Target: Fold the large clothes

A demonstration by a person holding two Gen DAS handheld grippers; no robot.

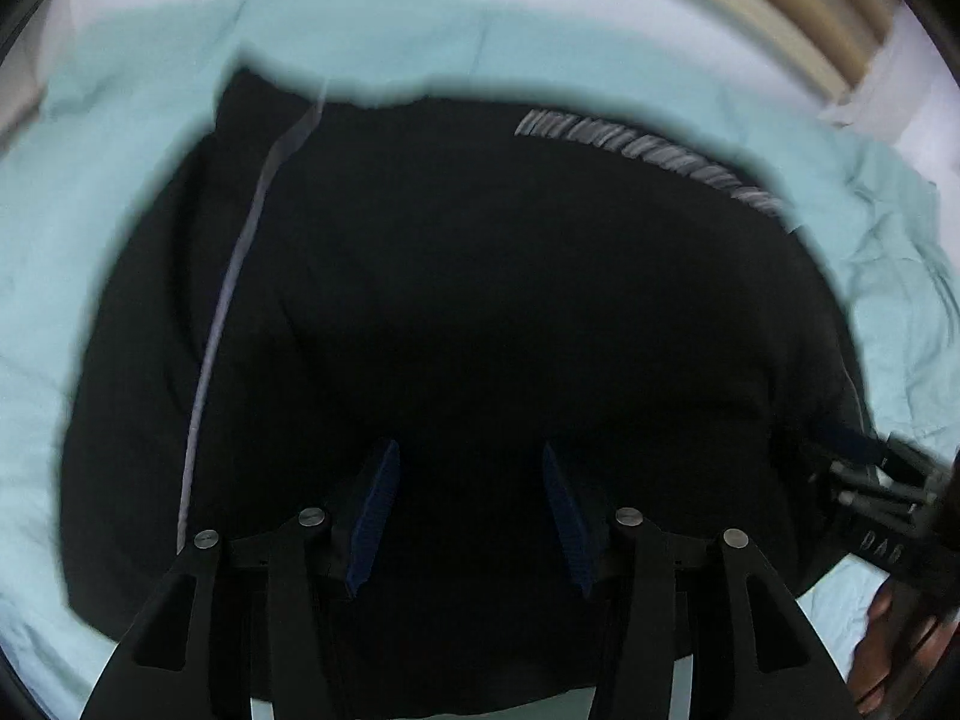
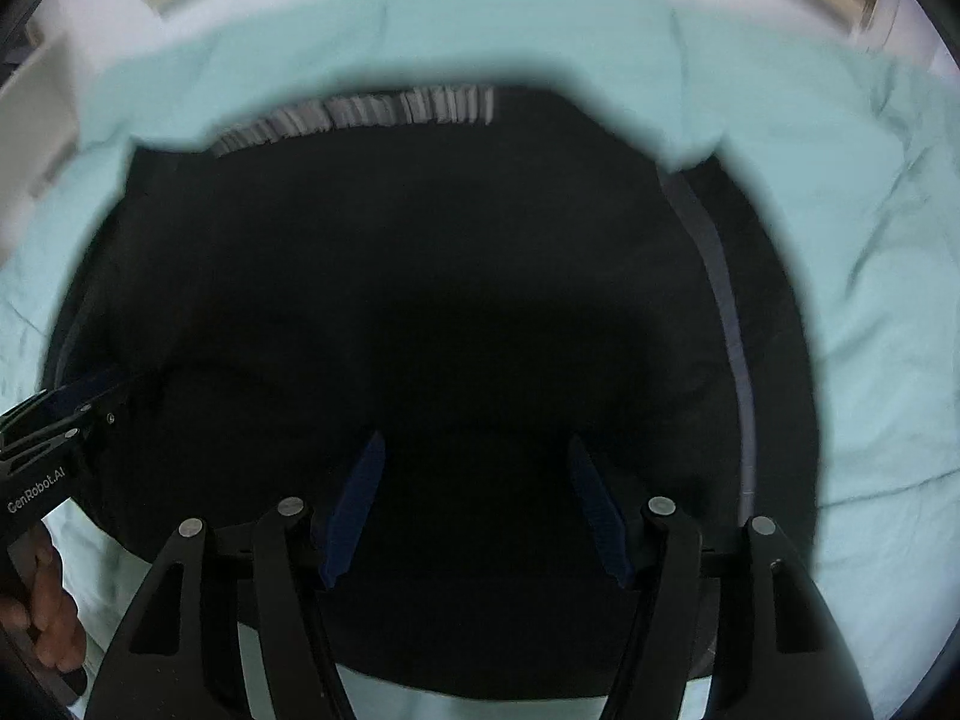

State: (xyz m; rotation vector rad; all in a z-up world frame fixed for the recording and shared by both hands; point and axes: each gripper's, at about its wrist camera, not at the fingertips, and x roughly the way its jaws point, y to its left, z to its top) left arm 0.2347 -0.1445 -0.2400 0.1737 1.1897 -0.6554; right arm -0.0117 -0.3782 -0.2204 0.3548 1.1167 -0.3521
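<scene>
Pale green sheet (image 1: 420, 42) under black garment (image 1: 480, 270), both tools (image 1: 471, 510) (image 2: 477, 504) angled downward, parted, empty.

1 black garment (image 1: 480, 300) with 2 pale side stripes (image 1: 228, 312); 1 mint sheet (image 1: 90, 192) on 1 bed; 2 grippers, left gripper (image 1: 468, 480) and right gripper (image 2: 477, 474); 2 hands (image 2: 54, 612).

Only one thing you can actually read: "GenRobot.AI" in white letters on the black body of the left gripper (image 2: 72, 420), at the lower left of the right wrist view. The right gripper (image 1: 864, 462) has white marks on its body in the left wrist view too, but they're blurred and upside down, so can't make them out. The grey marks on the black garment (image 1: 480, 300) are too smeared to read.
</scene>
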